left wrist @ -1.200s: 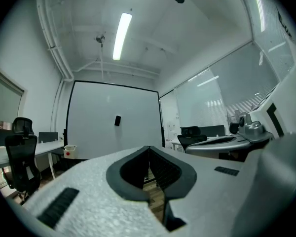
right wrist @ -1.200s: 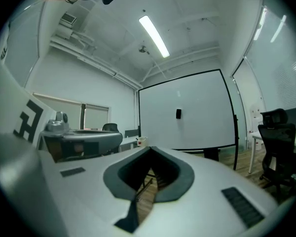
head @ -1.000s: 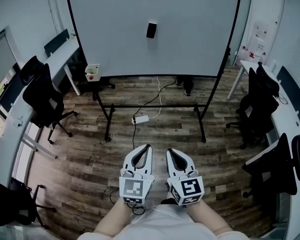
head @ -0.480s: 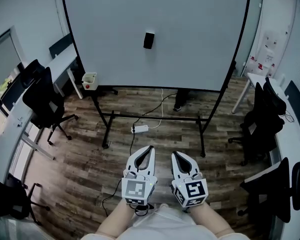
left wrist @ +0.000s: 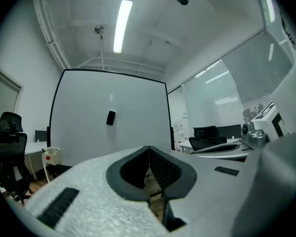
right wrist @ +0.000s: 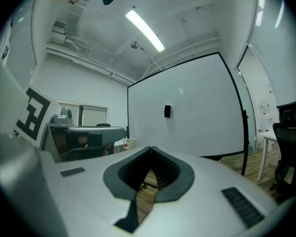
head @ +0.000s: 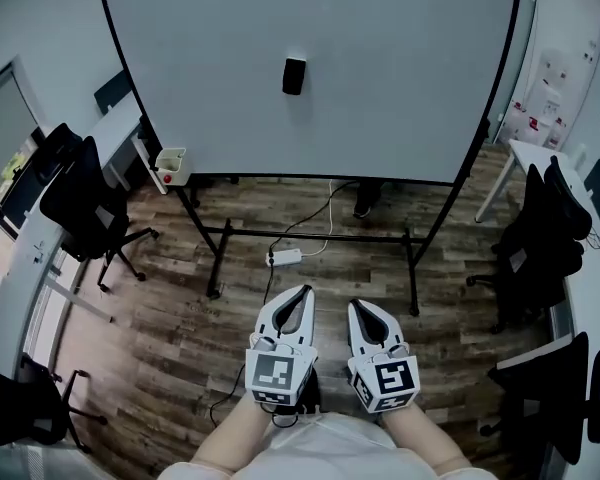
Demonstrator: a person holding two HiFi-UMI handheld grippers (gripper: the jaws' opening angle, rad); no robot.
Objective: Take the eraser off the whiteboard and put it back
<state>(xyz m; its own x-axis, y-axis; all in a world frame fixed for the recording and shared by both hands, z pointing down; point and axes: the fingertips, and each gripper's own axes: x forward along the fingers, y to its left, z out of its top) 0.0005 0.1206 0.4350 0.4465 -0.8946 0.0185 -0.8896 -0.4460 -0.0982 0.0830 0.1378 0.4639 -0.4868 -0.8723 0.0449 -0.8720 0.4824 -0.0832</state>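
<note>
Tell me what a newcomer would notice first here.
A big whiteboard on a black stand fills the far side, one black eraser stuck near its middle. Close by, the left tool and right tool point toward it side by side, both shut and empty.

text: none legible | wall papers [head: 551, 86] — too small

The eraser [head: 294, 75] sits on the whiteboard [head: 410, 58], well ahead of my left gripper [head: 301, 292] and right gripper [head: 353, 306], which are side by side
</note>
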